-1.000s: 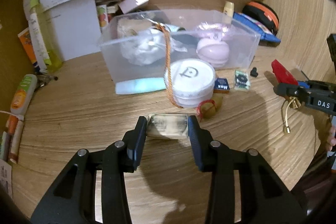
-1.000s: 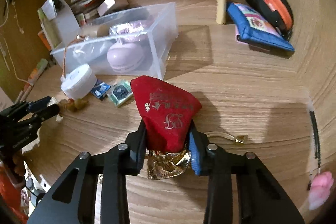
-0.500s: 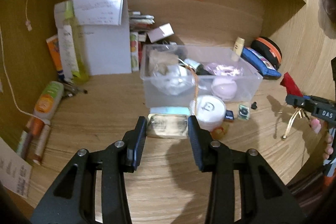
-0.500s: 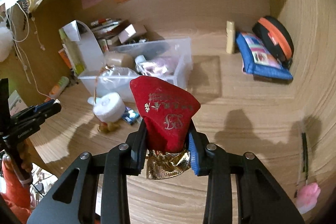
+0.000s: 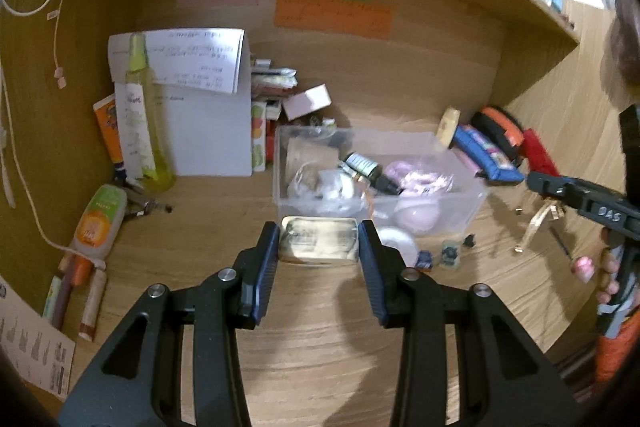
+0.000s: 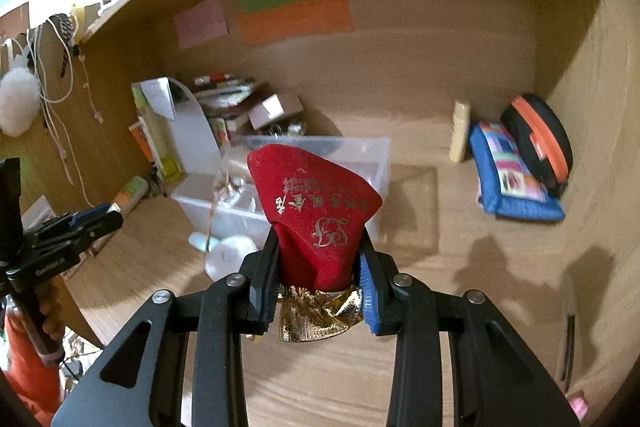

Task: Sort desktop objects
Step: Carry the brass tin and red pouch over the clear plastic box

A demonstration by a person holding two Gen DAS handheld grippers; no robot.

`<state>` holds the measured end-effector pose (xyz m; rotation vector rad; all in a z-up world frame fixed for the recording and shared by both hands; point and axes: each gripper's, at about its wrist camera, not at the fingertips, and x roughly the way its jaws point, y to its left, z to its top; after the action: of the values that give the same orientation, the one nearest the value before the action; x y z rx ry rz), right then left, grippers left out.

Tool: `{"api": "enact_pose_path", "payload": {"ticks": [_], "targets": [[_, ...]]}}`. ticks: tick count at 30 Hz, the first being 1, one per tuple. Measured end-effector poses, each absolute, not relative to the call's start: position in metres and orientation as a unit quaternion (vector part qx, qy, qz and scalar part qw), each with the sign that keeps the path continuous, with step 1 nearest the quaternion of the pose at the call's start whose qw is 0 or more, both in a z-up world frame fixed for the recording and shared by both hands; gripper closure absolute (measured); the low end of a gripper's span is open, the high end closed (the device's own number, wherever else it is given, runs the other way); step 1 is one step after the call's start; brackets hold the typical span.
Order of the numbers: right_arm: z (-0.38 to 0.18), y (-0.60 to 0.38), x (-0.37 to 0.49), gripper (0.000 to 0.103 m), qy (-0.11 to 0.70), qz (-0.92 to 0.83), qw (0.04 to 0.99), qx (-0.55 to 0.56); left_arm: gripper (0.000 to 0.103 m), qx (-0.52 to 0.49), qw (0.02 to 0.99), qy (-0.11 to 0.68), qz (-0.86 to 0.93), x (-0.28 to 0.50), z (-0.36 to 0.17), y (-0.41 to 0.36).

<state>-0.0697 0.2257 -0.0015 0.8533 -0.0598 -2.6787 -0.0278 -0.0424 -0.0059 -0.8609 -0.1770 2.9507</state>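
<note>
My left gripper (image 5: 319, 241) is shut on a small worn silver tin (image 5: 318, 241) and holds it above the desk, in front of the clear plastic bin (image 5: 460, 205). My right gripper (image 6: 319, 263) is shut on a red velvet pouch (image 6: 316, 211) with gold lining, raised above the desk; the pouch also shows in the left wrist view (image 5: 538, 153). The bin (image 6: 380, 155) holds a dropper bottle (image 5: 366, 167), a lilac round case (image 5: 414, 215) and white wrapped items. A white round box (image 5: 398, 241) sits in front of the bin.
A white paper box (image 5: 208, 123), a yellow-green bottle (image 5: 140, 123) and tubes (image 5: 98, 223) stand at the left. A blue pouch (image 6: 512, 183), an orange-black case (image 6: 540, 143) and a cream stick (image 6: 459, 131) lie at the back right. Small trinkets (image 5: 448, 251) lie by the bin.
Both grippers have lifted and pulled back from the desk, each still holding its object. The bin and desk objects look farther away.
</note>
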Motion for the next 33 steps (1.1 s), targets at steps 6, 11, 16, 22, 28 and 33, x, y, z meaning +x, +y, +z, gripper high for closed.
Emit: {"api": "enact_pose_path", "payload": {"ticks": [6,11,16,22,28,33], "targets": [[0.011,0.215,-0.079,0.073,-0.04,-0.943,0.183,0.274,0.064,-0.258,0.038,-0.086,0.962,-0.032,0.013,-0.056],[0.012,0.207,-0.094,0.072,-0.047,-0.94,0.197,0.274,0.064,-0.25,0.025,-0.08,0.965,-0.043,0.021,-0.065],[0.013,0.197,-0.113,0.072,-0.048,-0.938,0.206,0.273,0.064,-0.253,0.025,-0.088,0.963,-0.057,0.023,-0.076],[0.017,0.186,-0.134,0.072,-0.044,-0.938,0.214,0.269,0.064,-0.258,0.039,-0.086,0.962,-0.08,0.026,-0.077],[0.016,0.173,-0.154,0.072,-0.038,-0.938,0.216,0.267,0.064,-0.266,0.05,-0.086,0.959,-0.105,0.02,-0.073],[0.012,0.163,-0.173,0.072,-0.039,-0.935,0.218,0.275,0.064,-0.276,0.06,-0.089,0.955,-0.121,0.011,-0.072]]}}
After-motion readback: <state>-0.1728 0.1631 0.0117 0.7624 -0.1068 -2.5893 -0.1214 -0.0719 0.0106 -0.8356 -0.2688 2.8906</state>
